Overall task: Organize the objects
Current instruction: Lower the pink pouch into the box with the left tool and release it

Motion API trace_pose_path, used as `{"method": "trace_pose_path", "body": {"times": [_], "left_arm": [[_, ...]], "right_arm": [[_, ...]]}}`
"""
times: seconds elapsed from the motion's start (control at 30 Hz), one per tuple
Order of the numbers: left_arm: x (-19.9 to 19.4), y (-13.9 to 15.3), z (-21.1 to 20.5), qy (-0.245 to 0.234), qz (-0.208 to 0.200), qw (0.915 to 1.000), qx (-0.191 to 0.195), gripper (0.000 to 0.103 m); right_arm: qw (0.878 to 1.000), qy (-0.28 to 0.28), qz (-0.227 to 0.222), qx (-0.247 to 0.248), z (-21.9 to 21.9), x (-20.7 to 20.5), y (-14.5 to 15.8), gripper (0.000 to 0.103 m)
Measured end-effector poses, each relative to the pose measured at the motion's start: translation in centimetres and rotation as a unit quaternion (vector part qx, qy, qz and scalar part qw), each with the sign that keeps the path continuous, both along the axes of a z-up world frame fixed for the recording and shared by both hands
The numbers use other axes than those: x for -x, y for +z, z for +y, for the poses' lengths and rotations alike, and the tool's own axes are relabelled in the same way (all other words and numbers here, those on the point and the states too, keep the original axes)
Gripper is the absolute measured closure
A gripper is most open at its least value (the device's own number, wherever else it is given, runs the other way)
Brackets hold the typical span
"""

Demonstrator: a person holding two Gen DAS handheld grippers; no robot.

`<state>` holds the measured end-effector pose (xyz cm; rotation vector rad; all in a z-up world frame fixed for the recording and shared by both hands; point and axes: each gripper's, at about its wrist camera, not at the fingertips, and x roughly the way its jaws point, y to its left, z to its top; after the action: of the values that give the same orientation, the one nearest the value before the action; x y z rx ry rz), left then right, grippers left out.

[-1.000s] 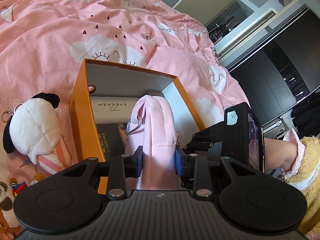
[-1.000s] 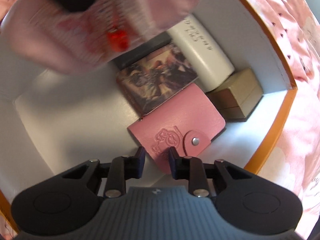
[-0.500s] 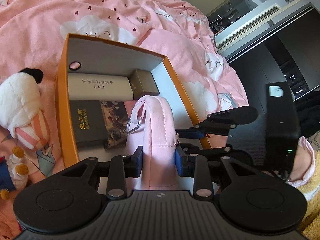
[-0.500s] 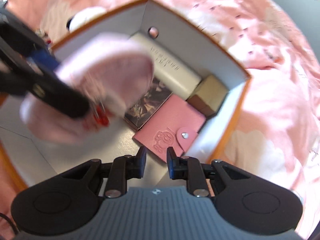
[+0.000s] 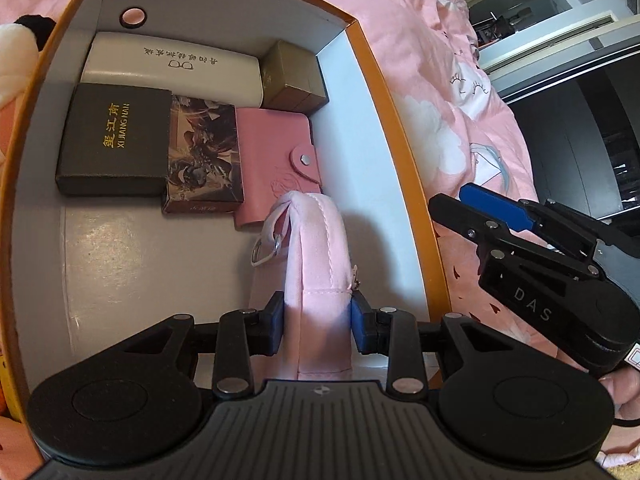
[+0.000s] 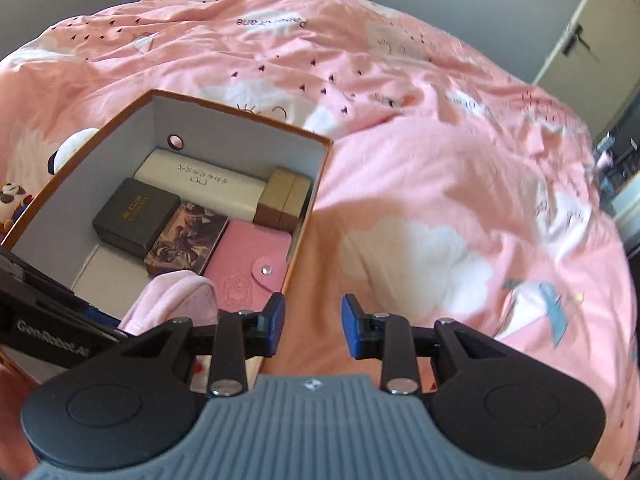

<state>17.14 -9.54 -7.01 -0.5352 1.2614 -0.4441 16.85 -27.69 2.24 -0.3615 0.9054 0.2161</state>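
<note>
Left gripper (image 5: 318, 322) was clamped on the pink pouch (image 5: 316, 252), hanging inside the orange box (image 5: 404, 152), wallet (image 5: 276, 160) just ahead. Imo lower it flat onto bare floor b4 letting go. Right gripper (image 6: 312, 326) had just been opening, nothing between its jaws.

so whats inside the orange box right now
White glasses case, tan box, black box, illustrated box, pink wallet. The held pink pouch hides some floor.

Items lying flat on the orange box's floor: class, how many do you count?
5: white case and tan box along the far wall; black box, picture box and pink wallet in front. Others may be hidden beneath the held pouch.
</note>
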Motion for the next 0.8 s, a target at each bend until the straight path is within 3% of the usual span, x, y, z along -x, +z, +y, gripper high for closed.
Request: {"method": "trace_pose_path", "body": {"times": [0.1,0.3,0.43,0.53,0.7,0.8], "left_arm": [[0.0,-0.2,-1.2,0.002,-0.003,0.9999,-0.013,0.066],[0.0,-0.4,-2.7,-0.008,-0.009,0.9999,0.007,0.063],[0.0,-0.4,-2.7,-0.028,-0.011,0.9993,0.022,0.046],[0.2,-0.2,-2.6,-0.040,-0.020,0.9985,0.032,0.041],[0.9,0.5,-2.9,-0.079,-0.033,0.9951,0.050,0.045],[1.2,0.6,-3.0,-0.088,-0.040,0.9943,0.046,0.061]], "right_arm": [[1.000,-0.018,-0.015,-0.017,-0.2,0.6,-0.1,0.064],[0.995,-0.074,-0.027,-0.068,-0.8,0.9,-1.1,0.063],[0.987,-0.112,-0.033,-0.107,-1.7,1.3,-1.4,0.060],[0.984,-0.125,-0.036,-0.120,-2.1,1.7,-1.3,0.060],[0.985,-0.125,-0.051,-0.105,-1.6,2.7,-1.0,0.057],[0.985,-0.126,-0.049,-0.103,-1.5,3.0,-1.1,0.058]]}}
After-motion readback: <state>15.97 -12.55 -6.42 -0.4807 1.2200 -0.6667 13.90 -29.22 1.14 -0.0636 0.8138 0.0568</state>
